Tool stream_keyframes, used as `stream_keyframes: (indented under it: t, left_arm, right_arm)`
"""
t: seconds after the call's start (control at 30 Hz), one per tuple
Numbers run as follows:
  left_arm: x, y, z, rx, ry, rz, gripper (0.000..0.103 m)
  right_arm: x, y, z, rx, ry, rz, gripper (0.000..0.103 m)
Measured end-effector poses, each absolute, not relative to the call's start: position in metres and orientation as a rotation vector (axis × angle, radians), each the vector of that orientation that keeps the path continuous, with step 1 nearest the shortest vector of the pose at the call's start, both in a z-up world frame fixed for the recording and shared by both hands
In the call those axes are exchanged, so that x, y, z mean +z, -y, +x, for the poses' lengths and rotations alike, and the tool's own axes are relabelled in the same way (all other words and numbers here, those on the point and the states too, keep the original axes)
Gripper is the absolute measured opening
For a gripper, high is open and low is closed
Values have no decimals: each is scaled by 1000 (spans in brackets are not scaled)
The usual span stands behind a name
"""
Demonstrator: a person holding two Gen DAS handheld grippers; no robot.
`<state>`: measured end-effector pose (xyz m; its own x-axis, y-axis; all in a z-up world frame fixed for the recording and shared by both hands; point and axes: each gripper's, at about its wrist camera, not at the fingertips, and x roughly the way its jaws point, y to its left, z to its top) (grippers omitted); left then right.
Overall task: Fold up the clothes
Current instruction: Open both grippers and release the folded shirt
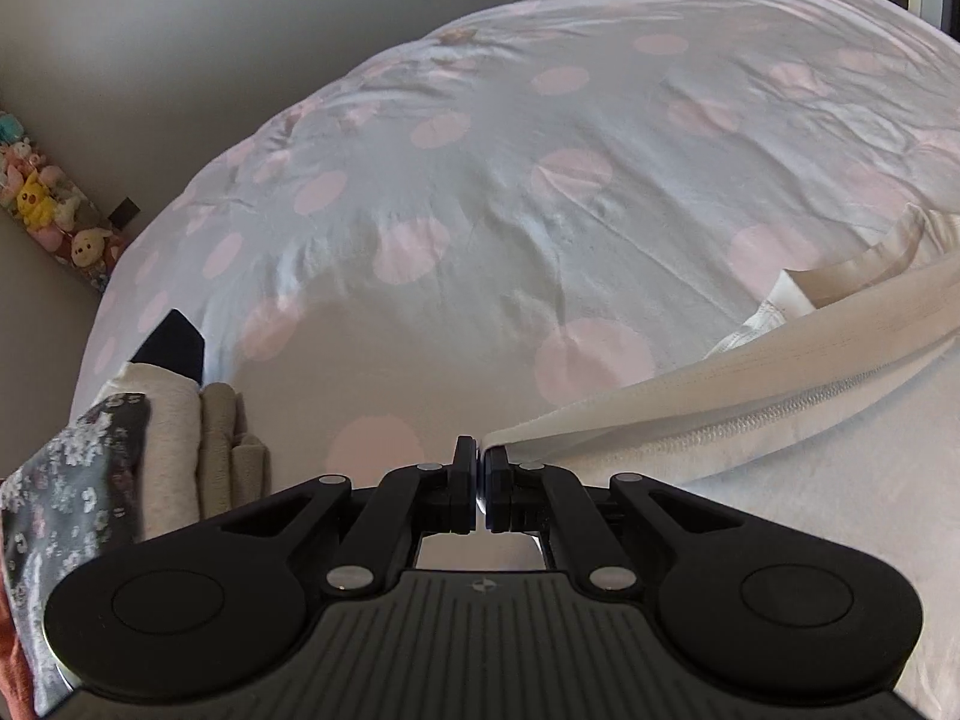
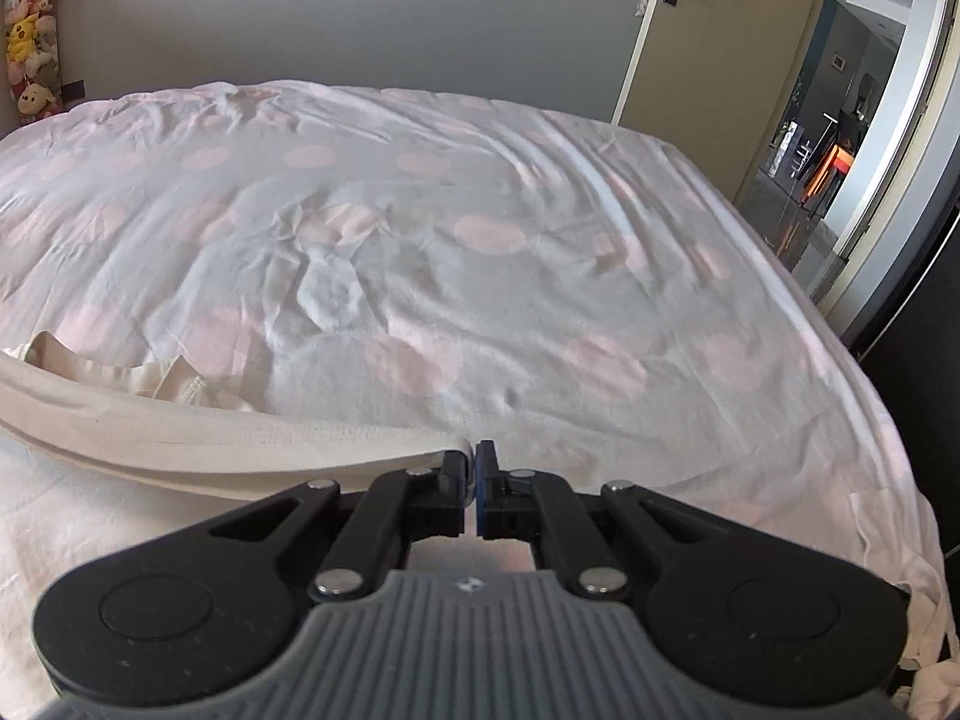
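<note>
A cream white garment point(image 1: 750, 372) with a ribbed hem band and a zipper is stretched across the near part of the bed. My left gripper point(image 1: 480, 456) is shut on one end of the band, which runs off to the right. My right gripper point(image 2: 473, 462) is shut on the other end of the same garment point(image 2: 198, 444), which runs off to the left. More of the garment lies crumpled on the bed behind the band in both views.
The bed has a white cover with pink dots point(image 1: 540, 210). A stack of folded clothes point(image 1: 174, 438) sits at its left corner. Plush toys point(image 1: 36, 198) hang on the wall. An open door point(image 2: 720, 60) and doorway stand right of the bed.
</note>
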<state>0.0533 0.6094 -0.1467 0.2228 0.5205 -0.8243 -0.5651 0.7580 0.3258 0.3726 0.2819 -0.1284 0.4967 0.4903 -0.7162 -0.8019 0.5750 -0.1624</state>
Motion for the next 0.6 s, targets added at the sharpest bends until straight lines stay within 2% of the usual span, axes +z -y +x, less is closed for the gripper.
stream_keyframes:
  t: [0.33,0.47,0.57,0.6]
  left_arm:
    - [-202,-634,69,755,-1150,-101,4]
    - [-187,-637,60,749,-1096,-149,15]
    - [-165,-642,44,730,-1033,-258,29]
    - [-157,-641,37,719,-1015,-289,31]
  right_arm:
    - [-186,-324,404,819,-755,-469,7]
    - [-181,-320,404,826,-778,-435,40]
    - [-171,-312,400,835,-781,-423,47]
    - [-166,-307,398,836,-785,-415,49]
